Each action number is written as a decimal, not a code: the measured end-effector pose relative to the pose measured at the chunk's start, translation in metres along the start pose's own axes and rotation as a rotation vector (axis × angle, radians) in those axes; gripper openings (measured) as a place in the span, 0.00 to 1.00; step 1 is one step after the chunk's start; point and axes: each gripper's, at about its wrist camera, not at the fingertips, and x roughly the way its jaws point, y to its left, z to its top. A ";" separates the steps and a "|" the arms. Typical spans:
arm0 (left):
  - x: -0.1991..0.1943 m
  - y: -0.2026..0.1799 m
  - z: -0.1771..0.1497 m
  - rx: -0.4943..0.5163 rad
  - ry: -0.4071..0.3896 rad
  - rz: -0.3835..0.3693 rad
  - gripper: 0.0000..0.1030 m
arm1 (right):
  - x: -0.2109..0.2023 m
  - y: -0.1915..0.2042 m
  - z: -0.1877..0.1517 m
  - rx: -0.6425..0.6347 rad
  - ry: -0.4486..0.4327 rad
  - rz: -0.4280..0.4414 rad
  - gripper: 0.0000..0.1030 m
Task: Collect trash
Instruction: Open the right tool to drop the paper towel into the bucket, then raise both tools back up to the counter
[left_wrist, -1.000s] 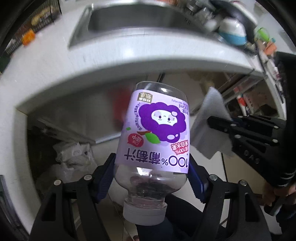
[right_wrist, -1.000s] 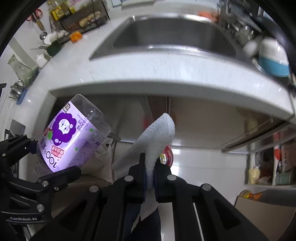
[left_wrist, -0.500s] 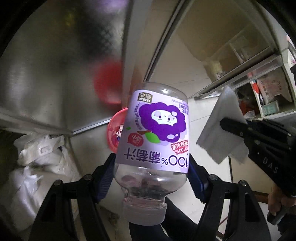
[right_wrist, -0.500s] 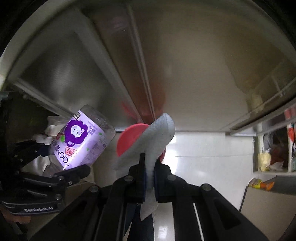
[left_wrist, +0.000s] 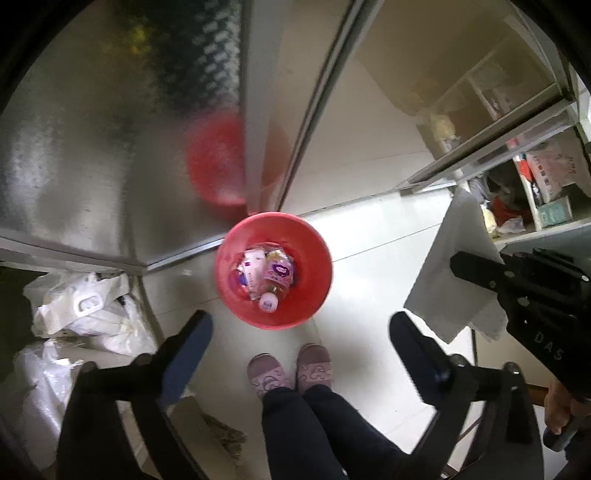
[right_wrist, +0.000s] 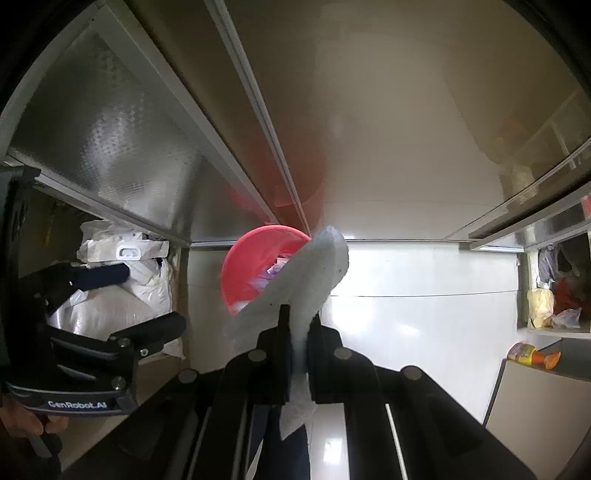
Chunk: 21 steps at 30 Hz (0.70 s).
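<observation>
Lying in one red trash bin (left_wrist: 274, 271) on the floor, one purple-labelled juice bottle (left_wrist: 277, 277) is seen below the spread, empty left gripper (left_wrist: 300, 334). One white paper towel (right_wrist: 295, 284) is clamped by the right gripper (right_wrist: 297, 332). Two slippers (left_wrist: 290, 371) are shown only by the left view.

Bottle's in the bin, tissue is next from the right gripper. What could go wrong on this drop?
The white tissue is light and floppy; released from up here it may drift and miss the red bin, landing on the floor.

In the left wrist view the right gripper sits right of the bin, not over it, so it likely needs to shift first.

The slippers stand close to the bin; a step could knock it.
</observation>
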 end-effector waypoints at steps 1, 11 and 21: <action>-0.001 0.003 0.000 -0.005 -0.002 0.013 1.00 | 0.001 0.002 0.000 -0.001 0.005 0.007 0.06; 0.001 0.031 -0.007 -0.093 -0.018 0.073 1.00 | 0.022 0.020 0.006 -0.083 0.038 0.038 0.07; 0.006 0.059 -0.022 -0.184 -0.009 0.091 1.00 | 0.046 0.043 0.009 -0.206 0.044 0.015 0.50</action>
